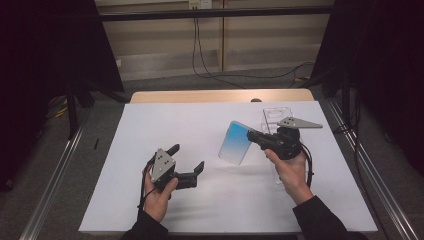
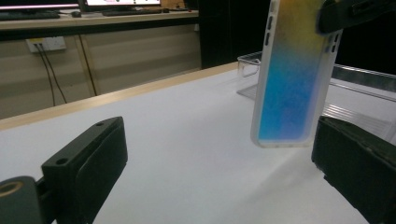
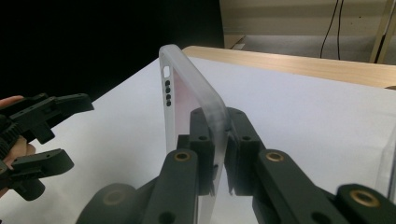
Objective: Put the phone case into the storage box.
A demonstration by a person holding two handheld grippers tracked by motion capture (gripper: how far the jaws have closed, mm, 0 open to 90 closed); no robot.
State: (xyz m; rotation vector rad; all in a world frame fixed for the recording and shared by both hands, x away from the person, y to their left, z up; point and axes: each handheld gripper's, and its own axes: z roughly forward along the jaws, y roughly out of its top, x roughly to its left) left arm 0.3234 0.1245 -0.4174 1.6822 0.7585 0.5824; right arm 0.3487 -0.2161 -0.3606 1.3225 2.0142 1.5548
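The phone case (image 1: 236, 142), frosted at the rim with a blue back fading to yellow, hung in the air above the white sheet (image 1: 200, 130) covering the bench, tilted and clear of the surface. Your right tool (image 1: 256, 136) was clamped on one end of it, both jaws pressed against the case's two faces, seen edge-on in the right gripper view (image 3: 194, 100). In the left gripper view the case (image 2: 292, 74) stood nearly upright, just ahead of the jaws. A clear plastic piece (image 1: 276, 114) lay on the sheet behind your right hand (image 1: 290, 170). Your left tool (image 1: 187, 157) rested low near the sheet, well apart from the case, its jaws spread wide around nothing.
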